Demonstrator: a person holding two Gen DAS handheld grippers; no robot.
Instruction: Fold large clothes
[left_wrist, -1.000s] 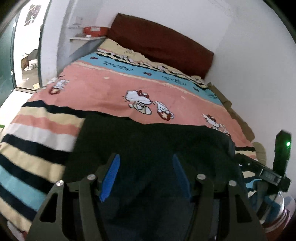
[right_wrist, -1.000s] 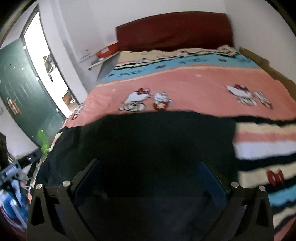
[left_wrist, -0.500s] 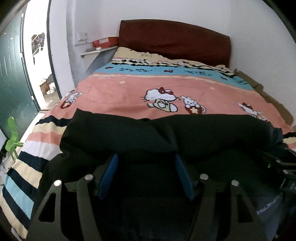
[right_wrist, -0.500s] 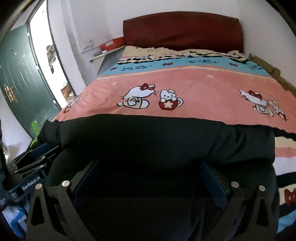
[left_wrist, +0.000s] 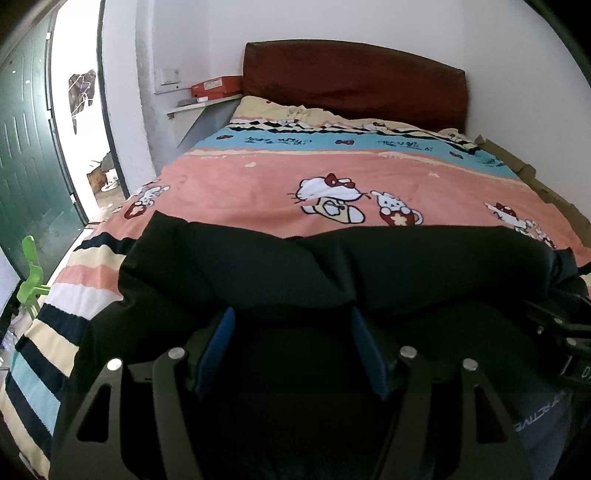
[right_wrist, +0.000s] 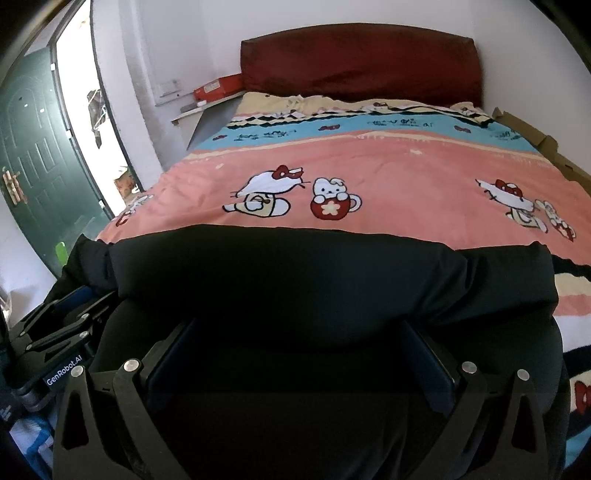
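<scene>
One black garment, two tongs

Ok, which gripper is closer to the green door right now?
Left. The left gripper is at the door-side end of the black garment, with the green door off to its left; the right gripper sits at the garment's other end.
</scene>
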